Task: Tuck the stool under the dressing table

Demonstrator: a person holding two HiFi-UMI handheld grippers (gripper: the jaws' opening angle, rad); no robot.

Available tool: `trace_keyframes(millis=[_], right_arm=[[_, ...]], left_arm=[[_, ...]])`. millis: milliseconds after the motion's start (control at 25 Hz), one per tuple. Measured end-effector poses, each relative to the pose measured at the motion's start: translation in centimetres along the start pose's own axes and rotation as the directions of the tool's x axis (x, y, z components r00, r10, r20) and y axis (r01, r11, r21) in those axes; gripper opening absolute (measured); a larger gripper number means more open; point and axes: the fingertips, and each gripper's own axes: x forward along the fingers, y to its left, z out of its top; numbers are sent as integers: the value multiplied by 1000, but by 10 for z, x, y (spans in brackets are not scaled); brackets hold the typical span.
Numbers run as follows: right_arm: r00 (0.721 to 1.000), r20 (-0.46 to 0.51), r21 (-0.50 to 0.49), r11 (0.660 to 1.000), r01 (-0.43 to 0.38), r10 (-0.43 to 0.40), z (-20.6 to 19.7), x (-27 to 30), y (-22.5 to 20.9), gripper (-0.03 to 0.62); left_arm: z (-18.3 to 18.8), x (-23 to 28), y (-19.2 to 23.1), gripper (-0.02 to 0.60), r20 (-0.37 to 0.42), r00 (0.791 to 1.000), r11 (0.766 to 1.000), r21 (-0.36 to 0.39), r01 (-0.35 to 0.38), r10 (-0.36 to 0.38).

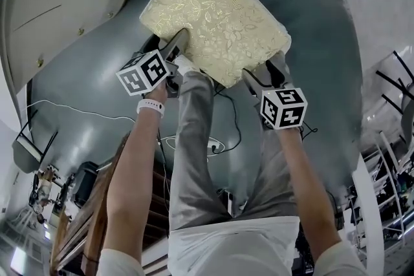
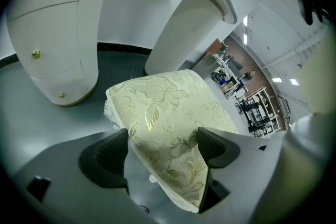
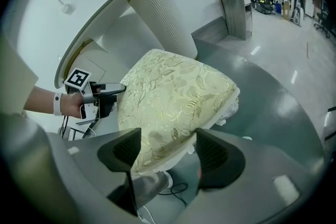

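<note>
Two grippers were on the stool in the head view, the left gripper and right gripper at its near corners, and it stood on the grey floor near the dressing table, not under it. Left gripper view: jaws clamped on the cushion's edge, with the table's fluted pedestal rising just beyond. Right gripper view: jaws likewise pinched the cushion, so the grip looked done and the whole push under the table was left, by my reckoning.
</note>
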Motion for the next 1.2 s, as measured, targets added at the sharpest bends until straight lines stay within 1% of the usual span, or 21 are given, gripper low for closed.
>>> trace_keyframes(millis=[120,200,360,480,600,720,800,960,1120,1200], right_arm=[[1000,-5,49,999,-1,1,5,4,4,339],[1000,1,65,998,9,-9,8,8,6,339],[999,20,106,994,30,-33,7,12,9,339],[997,34,139,988,62,-68,7,15,8,339],[994,25,177,980,96,-102,1,20,5,339],[997,29,260,964,61,-71,-2,24,4,339],[998,30,270,962,44,-54,-1,24,5,341],[998,34,284,958,40,-52,-1,25,5,339],[996,45,301,952,64,-82,-1,22,2,330],[995,44,309,948,70,-88,-2,22,5,328]], left_arm=[[16,5,-4,405,-10,1000,999,33,14,-14],[24,7,-5,404,-10,1000,998,54,26,-25],[32,11,-7,405,-7,999,995,88,47,-46],[31,11,-6,403,5,998,993,98,59,-59],[30,12,-4,405,12,998,993,105,53,-54],[31,7,-8,403,20,998,994,92,60,-63],[33,-4,-9,403,35,997,994,81,73,-76],[30,-27,-10,403,56,995,992,102,75,-81],[20,-39,-16,397,23,995,984,154,89,-93],[17,-44,-14,365,13,995,984,152,96,-99]])
